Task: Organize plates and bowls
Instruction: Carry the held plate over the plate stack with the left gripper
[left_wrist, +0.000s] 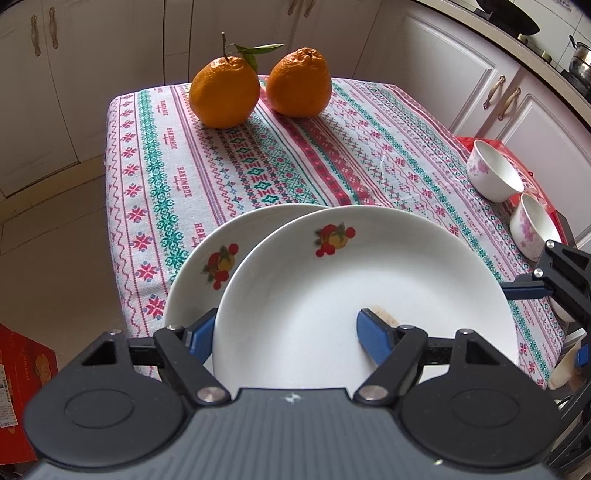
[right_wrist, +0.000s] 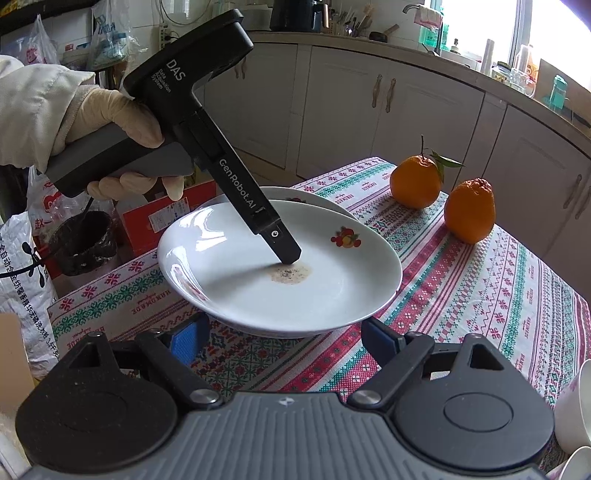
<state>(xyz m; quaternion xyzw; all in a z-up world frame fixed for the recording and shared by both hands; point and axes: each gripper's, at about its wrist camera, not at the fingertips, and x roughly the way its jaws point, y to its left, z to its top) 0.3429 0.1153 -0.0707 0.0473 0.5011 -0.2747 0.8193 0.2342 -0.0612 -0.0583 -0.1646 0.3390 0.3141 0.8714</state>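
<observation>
Table (left_wrist: 258, 177): covered in a patterned cloth and stretching ahead of both grippers; it bears all the crockery, so the sorting happens in one place.
Upper plate (left_wrist: 369, 280): held at its near rim by the left gripper (left_wrist: 284, 336), one finger inside the dish by a brown stain, the other under the rim. It appears lifted and tilted, overlapping the second plate, probably so it can be stacked.
Lower plate (left_wrist: 199, 266): flat on the cloth, just left of and behind the left gripper's fingers, partly hidden by the upper plate; likely the base of the stack.
Right gripper (right_wrist: 280, 338): jaws spread apart, holding nothing, near the upper plate's rim but not touching.
Bowls (left_wrist: 493, 171): two, side by side to the right of the left gripper, apart from the plates.
Oranges (left_wrist: 225, 94): two, at the far end ahead, clear of the work.
</observation>
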